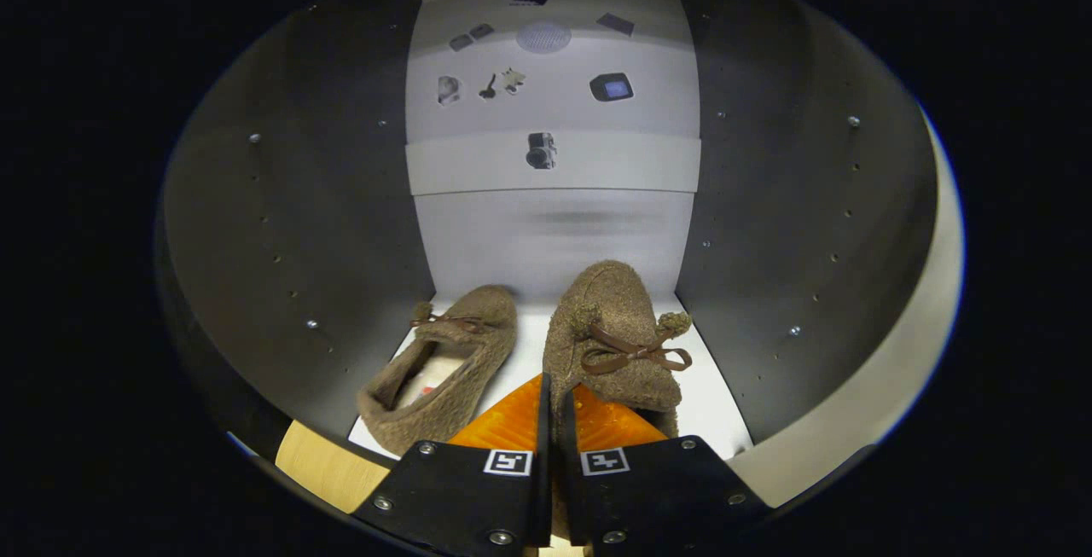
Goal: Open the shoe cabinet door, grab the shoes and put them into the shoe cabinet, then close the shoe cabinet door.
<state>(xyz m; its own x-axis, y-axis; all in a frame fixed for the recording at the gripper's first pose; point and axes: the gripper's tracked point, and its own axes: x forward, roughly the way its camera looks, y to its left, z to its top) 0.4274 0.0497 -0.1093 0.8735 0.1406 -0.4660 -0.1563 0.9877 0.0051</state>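
Note:
I am looking into the open shoe cabinet (341,224), which has dark side walls, a pale back wall and a white floor (712,408). Two brown fuzzy shoes with brown bows are inside it. The left shoe (456,361) lies on the floor, its toe toward the back wall. The right shoe (614,318) is beside it, toe pointing inward. My gripper (556,395) is shut on the right shoe's heel rim, with only a thin strip of the shoe between the fingers. I cannot tell whether this shoe rests on the floor or hangs just above it.
The right side wall (785,224) stands close to the held shoe. A pale cabinet edge (904,369) curves along the right, and a light wooden surface (320,463) shows at the lower left, outside the cabinet. The back wall (554,233) is a short way beyond both toes.

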